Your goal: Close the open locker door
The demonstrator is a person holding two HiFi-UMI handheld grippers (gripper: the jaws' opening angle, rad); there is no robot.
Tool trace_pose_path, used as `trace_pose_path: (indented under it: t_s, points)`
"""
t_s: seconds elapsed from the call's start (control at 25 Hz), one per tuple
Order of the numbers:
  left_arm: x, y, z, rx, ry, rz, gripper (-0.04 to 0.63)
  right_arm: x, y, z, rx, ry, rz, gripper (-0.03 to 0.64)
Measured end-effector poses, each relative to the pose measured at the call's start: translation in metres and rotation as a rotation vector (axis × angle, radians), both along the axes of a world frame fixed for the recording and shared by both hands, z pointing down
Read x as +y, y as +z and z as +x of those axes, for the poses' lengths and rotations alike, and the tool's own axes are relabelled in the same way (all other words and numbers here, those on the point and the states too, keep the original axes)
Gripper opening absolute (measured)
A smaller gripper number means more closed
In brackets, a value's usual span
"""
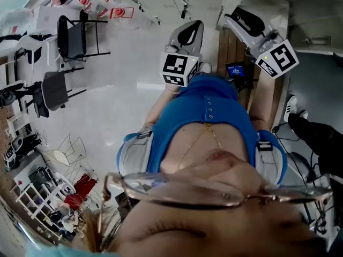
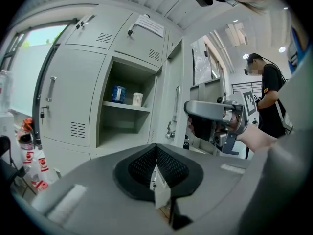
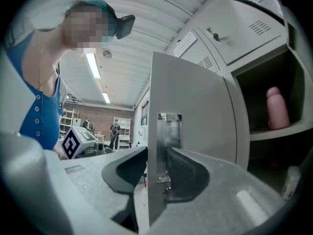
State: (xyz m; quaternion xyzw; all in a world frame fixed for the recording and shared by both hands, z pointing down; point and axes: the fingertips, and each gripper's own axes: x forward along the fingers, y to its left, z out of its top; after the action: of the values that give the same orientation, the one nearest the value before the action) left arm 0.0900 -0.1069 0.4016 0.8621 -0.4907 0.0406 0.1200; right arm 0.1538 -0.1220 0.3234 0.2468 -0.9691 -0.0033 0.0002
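The locker door (image 3: 195, 97) stands open, swung out from the grey locker bank (image 2: 73, 102), and the left gripper view sees it nearly edge-on (image 2: 175, 82); its free edge, with the metal latch plate (image 3: 169, 131), sits between the right tongs (image 3: 157, 155), whose black pads lie against either face of the panel, clenched on it; a person's arm (image 2: 257, 136) holds that gripper level. The left tongs (image 2: 156, 155) are clenched together with nothing in them, well apart from the door; beyond them an open compartment (image 2: 127, 126) holds a blue can (image 2: 118, 94) and a white cup (image 2: 138, 99) side by side near the back edge of its shelf (image 2: 124, 106); the right gripper view shows a pink bottle (image 3: 276, 108) upright in a recess (image 3: 264, 82) right of the door; whether that is the same compartment cannot be told.
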Motion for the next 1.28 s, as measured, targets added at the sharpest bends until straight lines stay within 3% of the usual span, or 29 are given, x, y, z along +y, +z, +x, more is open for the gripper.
trace_pose_path:
  t_s: [0.72, 1.08, 1.28]
  points:
    - [-0.012, 0.005, -0.038, 0.011, -0.081, 0.007, 0.000, -0.012, 0.005, -0.045, 0.012, 0.071, 0.017, 0.117]
    - [-0.054, 0.008, -0.086, 0.006, -0.091, 0.011, 0.000, -0.038, 0.010, -0.091, 0.003, 0.137, 0.017, 0.112]
    - [-0.065, 0.002, -0.091, 0.001, -0.082, 0.008, 0.000, -0.042, -0.001, -0.103, 0.009, 0.145, 0.008, 0.109]
